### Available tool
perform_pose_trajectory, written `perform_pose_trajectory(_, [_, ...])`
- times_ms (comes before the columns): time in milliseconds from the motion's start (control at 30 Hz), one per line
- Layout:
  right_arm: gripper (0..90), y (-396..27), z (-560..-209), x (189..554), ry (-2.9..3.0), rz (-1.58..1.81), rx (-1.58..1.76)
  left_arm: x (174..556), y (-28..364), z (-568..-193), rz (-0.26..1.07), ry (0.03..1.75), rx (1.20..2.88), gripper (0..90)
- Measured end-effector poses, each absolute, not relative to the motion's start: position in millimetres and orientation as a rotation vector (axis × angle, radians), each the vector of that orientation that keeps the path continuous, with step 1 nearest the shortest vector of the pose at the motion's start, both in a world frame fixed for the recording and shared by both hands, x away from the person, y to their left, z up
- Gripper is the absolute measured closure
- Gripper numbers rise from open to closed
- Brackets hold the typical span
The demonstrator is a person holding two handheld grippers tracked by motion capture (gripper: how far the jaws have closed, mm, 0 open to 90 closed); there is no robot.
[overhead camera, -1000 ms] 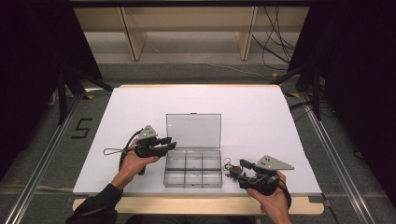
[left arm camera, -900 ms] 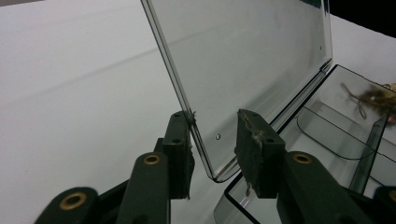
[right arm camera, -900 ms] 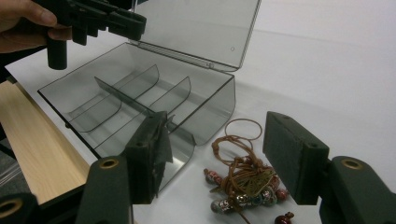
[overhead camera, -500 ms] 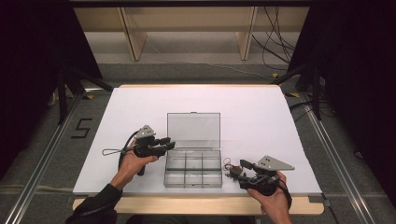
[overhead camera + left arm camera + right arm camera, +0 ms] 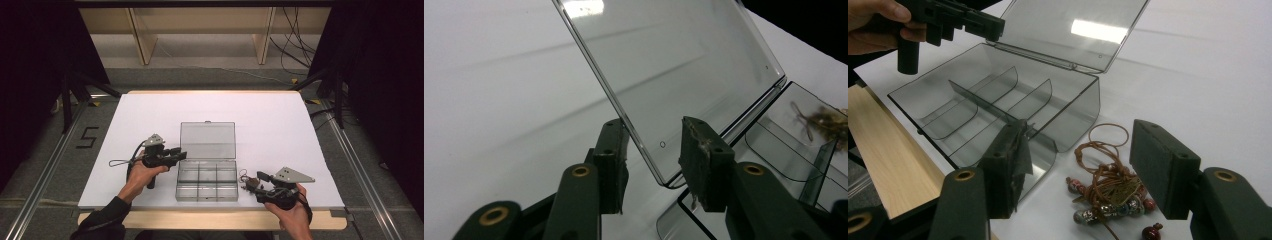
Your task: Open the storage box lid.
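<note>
Left gripper jaws just eased wider, pads off lid; right gripper spread over bead cord: lower squarely, pinch bundle centre.

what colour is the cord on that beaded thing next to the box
Tan-brown cord, with red and silvery beads; the right gripper view shows it best.

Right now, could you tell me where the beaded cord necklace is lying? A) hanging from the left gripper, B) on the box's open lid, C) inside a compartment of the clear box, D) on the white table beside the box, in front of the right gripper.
D: the beaded cord necklace lies on the white table just outside the clear box, ahead of the right gripper, whose jaws stand apart on either side of it.
</note>
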State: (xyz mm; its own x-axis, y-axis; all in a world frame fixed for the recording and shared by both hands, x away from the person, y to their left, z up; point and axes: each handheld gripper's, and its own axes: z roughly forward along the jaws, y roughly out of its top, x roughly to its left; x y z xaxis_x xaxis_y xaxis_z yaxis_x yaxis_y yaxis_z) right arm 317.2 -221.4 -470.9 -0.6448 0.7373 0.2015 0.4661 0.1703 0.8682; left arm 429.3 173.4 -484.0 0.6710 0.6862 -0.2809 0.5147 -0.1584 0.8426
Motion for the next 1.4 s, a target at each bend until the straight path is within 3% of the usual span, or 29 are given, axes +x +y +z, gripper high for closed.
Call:
perform_pose_trajectory(700, [41.3, -220.2, -469.8, 316.6, 2.196, 1.452, 1.181, 427.5, 173.0, -482.9, 0.185, 1.007, 1.826, 63.9])
perform_pose_trajectory(1400, [38.4, -226.3, -471.6, 320.0, 2.199, 1.466, 1.169, 399.5, 186.1, -468.4, 0.207, 1.027, 1.836, 47.8])
